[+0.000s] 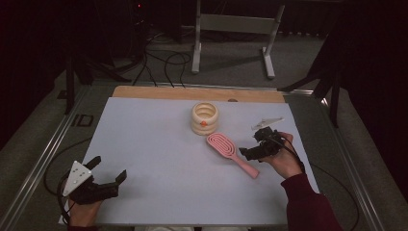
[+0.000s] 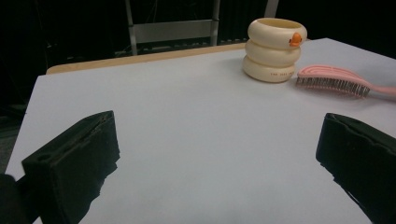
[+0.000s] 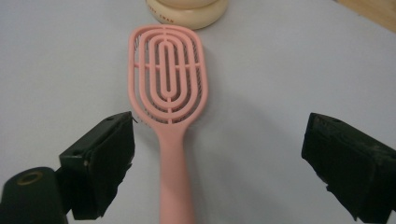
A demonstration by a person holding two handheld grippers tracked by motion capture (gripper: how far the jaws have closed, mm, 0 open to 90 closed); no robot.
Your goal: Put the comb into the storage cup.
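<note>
Right gripper view: right tongs gape over the brush handle, a light, stiff, slick plastic; grip there. Left tongs wide apart, idle.

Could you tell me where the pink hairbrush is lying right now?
The pink hairbrush lies bristles down on the white table, right of centre in the high view, its head just in front of the cream ringed cup, its handle between the open right gripper jaws.
</note>
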